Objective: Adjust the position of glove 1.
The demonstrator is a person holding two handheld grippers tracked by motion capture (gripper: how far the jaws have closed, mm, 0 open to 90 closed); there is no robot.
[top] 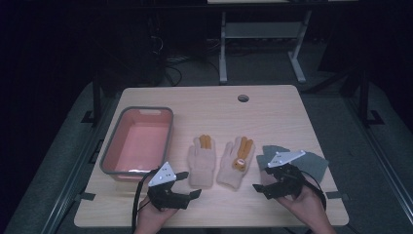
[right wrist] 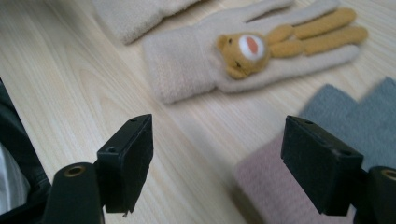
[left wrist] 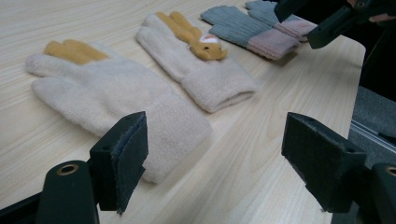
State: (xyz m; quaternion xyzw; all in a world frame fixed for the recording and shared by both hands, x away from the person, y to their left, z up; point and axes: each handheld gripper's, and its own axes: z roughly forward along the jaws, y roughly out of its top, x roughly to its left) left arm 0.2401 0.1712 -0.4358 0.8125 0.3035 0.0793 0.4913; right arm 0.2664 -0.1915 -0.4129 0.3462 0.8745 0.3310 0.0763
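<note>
Two cream gloves lay flat, cuffs toward the person, on the table between the left tongs and right tongs, both wide and empty, seemingly poised to lift them.

I see two cream gloves with mustard-yellow fingers, one bearing a tan bear face; grey gloves with pink cuffs near the table's right edge; pink tub, grey rim; pale woodgrain table.
</note>
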